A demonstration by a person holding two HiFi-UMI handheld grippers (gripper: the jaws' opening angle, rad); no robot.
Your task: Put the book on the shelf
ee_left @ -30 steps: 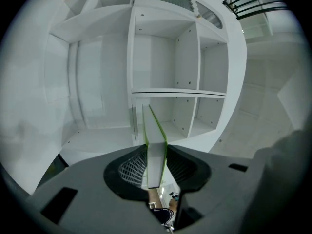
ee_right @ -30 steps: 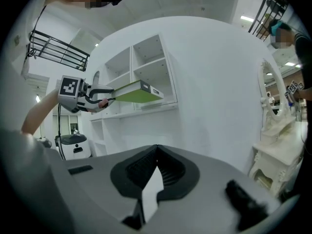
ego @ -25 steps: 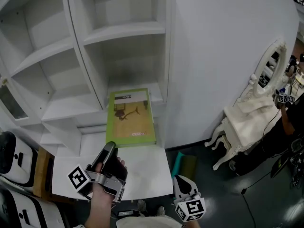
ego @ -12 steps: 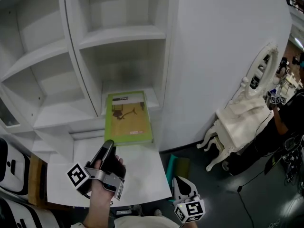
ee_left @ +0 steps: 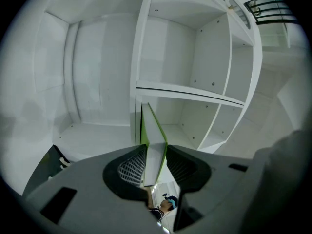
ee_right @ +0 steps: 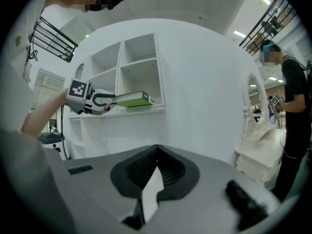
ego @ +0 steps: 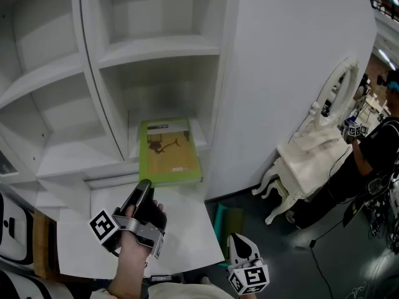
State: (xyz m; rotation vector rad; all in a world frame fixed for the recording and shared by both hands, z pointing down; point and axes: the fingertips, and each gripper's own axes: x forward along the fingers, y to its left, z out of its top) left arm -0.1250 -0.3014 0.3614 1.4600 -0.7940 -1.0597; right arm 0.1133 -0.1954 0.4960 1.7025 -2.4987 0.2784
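Observation:
The green book [ego: 168, 151] lies flat with its far half inside the lower right cubby of the white shelf unit [ego: 159, 42]. My left gripper [ego: 144, 188] is shut on the near edge of the book, level with the cubby's floor. In the left gripper view the book [ee_left: 154, 139] runs edge-on from between the pads into the cubby. Low down by my body, my right gripper [ego: 240, 243] is shut with nothing in it. The right gripper view shows its jaws closed [ee_right: 156, 161], and the book [ee_right: 132, 100] and left gripper [ee_right: 99, 102] far off at the shelf.
A white ledge [ego: 187, 226] juts out below the cubby. An ornate white dressing table with an oval mirror [ego: 315, 157] stands at the right, with a person in black [ego: 374, 148] beyond it. A teal object [ego: 227, 220] lies on the dark floor.
The book has slid a little deeper into the cubby with my left gripper behind it. The right gripper has stayed low.

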